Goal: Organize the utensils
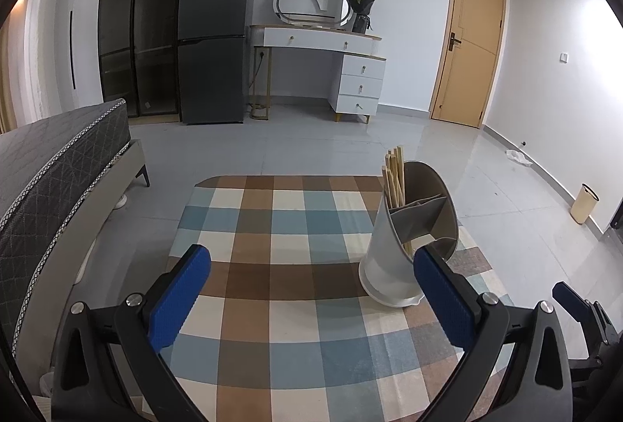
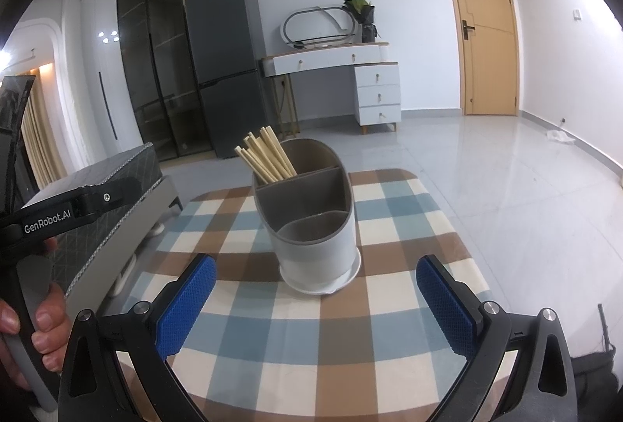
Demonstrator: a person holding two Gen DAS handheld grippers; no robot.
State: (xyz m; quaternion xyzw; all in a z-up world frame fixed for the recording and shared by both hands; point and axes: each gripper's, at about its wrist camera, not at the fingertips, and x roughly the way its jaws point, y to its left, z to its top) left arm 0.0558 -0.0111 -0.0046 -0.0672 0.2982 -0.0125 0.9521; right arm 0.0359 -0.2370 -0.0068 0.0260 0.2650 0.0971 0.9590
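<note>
The holder is standing mid-frame on the checked desk, chopsticks bunched in its far compartment (apparently sorted). Both the left gripper and right gripper are hanging back, jaws apart and empty, likely finished.

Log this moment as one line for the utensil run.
left gripper: open, holds nothing | right gripper: open, holds nothing | chopsticks: in holder's far compartment | other compartments: look empty | holder: upright on checked cloth
</note>
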